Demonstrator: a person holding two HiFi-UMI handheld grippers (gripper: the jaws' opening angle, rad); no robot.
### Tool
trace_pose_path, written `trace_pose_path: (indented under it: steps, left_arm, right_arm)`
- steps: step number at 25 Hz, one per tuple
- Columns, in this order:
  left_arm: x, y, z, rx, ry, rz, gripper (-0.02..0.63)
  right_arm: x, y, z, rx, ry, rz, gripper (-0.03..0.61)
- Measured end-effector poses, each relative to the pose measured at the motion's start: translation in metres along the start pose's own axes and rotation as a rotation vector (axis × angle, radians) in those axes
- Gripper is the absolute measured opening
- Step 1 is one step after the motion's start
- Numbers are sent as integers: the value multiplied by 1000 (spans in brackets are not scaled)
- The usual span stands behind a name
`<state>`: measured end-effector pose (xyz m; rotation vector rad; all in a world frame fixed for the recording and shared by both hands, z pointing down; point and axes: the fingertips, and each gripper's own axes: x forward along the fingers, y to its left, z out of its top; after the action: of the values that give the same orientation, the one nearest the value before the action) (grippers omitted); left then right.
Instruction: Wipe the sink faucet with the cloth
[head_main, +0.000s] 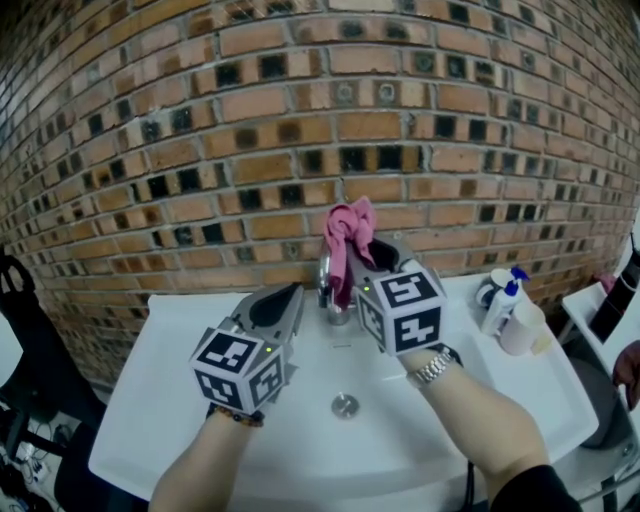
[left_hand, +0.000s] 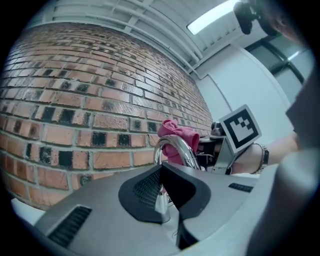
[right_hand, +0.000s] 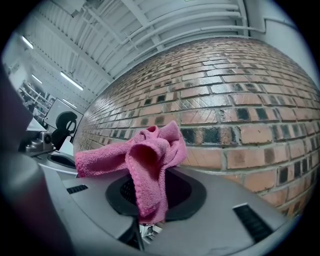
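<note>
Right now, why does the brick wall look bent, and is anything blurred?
Head view: the wide lens bows the wall. Left gripper view: the ceiling light glares, the faucet gleams, the corners go black. Right gripper view: the cloth is sharp, the left edge blurred.

White sink: chrome faucet mid back edge; drain at basin centre; pump bottle, white bottle near back right corner.
</note>
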<state>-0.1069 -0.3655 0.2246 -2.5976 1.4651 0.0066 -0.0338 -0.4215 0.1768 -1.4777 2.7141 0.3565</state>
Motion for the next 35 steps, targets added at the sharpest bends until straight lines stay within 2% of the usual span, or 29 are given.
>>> trace_pose_path:
  steps: [11, 28, 35]
  left_arm:
    - [4, -2, -15, 1, 27, -17, 6]
    - [0, -3, -21, 2, 43, -21, 6]
    - [1, -4, -23, 1, 49, -25, 6]
  right_arm:
    - [20, -13, -27, 2, 65, -25, 71]
    - [37, -20, -103, 44, 250, -44, 69]
    - [37, -17, -124, 55, 298, -40, 69]
